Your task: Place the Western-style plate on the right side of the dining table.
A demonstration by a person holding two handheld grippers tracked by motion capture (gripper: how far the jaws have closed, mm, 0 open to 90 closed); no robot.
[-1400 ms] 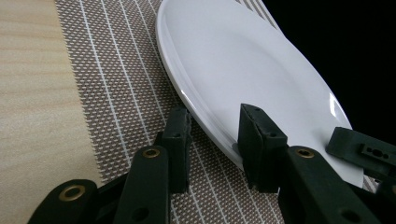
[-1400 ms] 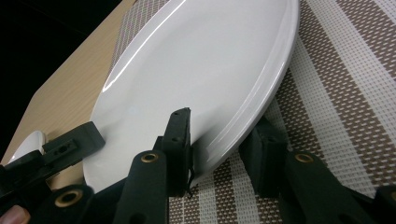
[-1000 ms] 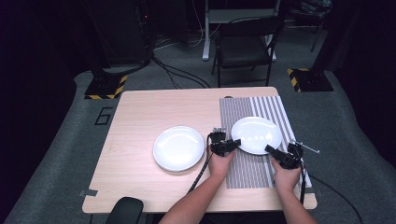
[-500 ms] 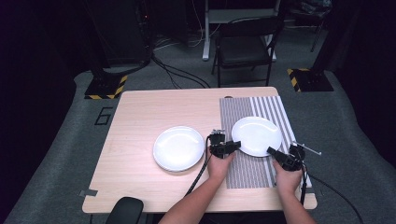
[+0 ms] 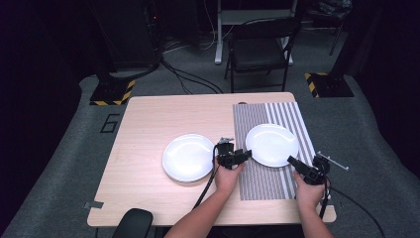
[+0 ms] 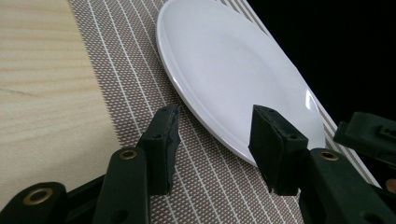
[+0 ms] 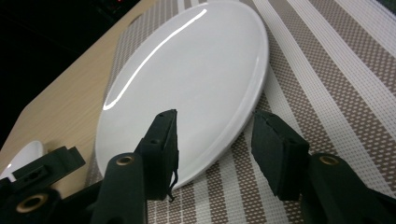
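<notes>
A white plate (image 5: 271, 144) lies on a striped placemat (image 5: 262, 181) on the right half of the wooden table (image 5: 148, 124). My left gripper (image 5: 246, 154) is at the plate's left rim and my right gripper (image 5: 291, 161) at its near right rim. In the left gripper view the jaws (image 6: 215, 135) straddle the plate (image 6: 233, 79) rim with a gap on both sides. In the right gripper view the jaws (image 7: 215, 140) straddle the plate (image 7: 187, 70) edge the same way, apart from it. Both pairs of jaws have just been opening. A second white plate (image 5: 188, 157) sits on bare wood to the left.
A black chair (image 5: 260, 49) stands beyond the table's far edge. A black rounded object (image 5: 132, 220) sits at the table's front left edge, near a strip of tape (image 5: 94, 205). Cables trail from both grippers toward the person.
Both grippers' jaws stand a little wider at the plate's rim than before. The hands and both plates have kept their places.
</notes>
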